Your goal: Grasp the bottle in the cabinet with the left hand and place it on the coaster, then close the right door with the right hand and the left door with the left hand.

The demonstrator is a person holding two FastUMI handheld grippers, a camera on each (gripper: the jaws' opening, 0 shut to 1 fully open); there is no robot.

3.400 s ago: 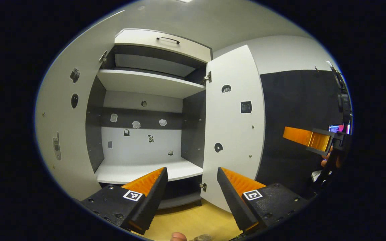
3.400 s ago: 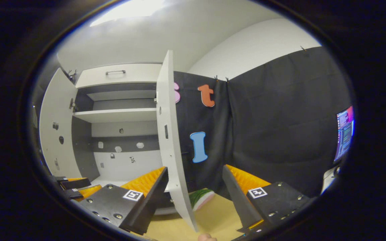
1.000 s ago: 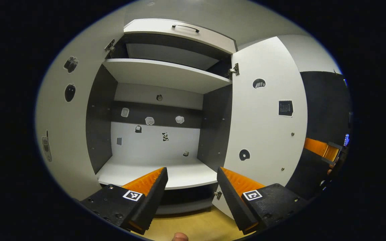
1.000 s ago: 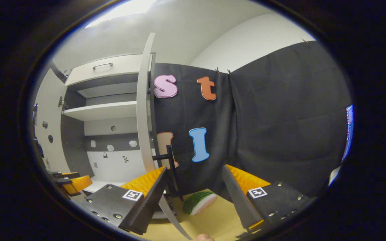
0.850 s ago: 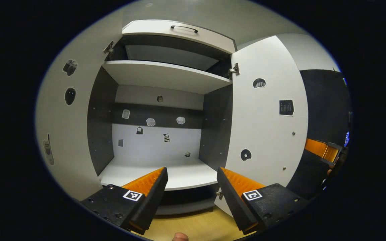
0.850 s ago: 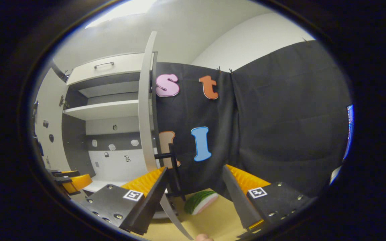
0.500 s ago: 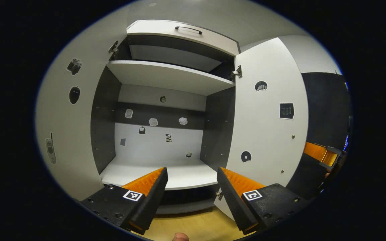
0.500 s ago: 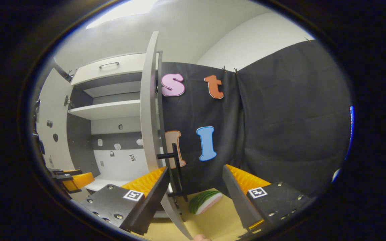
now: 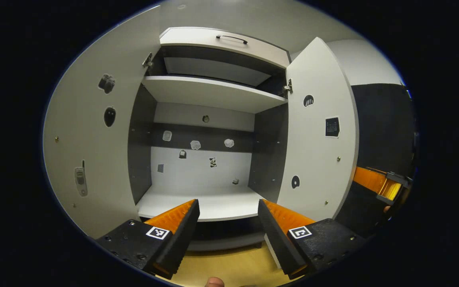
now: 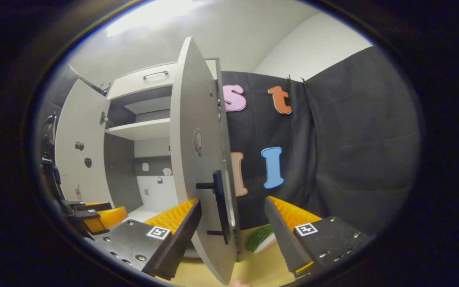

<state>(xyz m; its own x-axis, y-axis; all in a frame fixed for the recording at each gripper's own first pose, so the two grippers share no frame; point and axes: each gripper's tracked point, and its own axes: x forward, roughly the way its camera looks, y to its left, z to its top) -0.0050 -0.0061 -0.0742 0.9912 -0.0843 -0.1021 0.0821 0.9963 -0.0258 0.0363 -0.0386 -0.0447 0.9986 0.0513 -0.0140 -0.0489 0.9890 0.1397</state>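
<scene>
The open cabinet faces my left gripper [image 9: 227, 211], which is open and holds nothing in front of the lower shelf [image 9: 197, 205]. The left door [image 9: 90, 151] stands wide open. The right door [image 9: 317, 159] is swung partway in. In the right gripper view the right door [image 10: 191, 159] shows its outer face, and its black handle [image 10: 218, 203] stands between the fingers of my open right gripper [image 10: 232, 203]. I cannot tell whether a finger touches the door. The right gripper [image 9: 377, 183] also shows beyond the door's edge, and the left gripper [image 10: 98, 217] at the far left.
Small stickers dot the cabinet's back wall [image 9: 197, 167] and both doors. An upper shelf [image 9: 209, 89] and a closed top flap with a handle [image 9: 231, 38] sit above. A green and pink watermelon-like piece [image 10: 263, 238] lies on the wooden tabletop [image 10: 253, 267] by the black cloth.
The right door has swung inward toward the cabinet. The right gripper has come round to the door's outer face, so the handle now stands between its fingers. The left gripper stayed open.
</scene>
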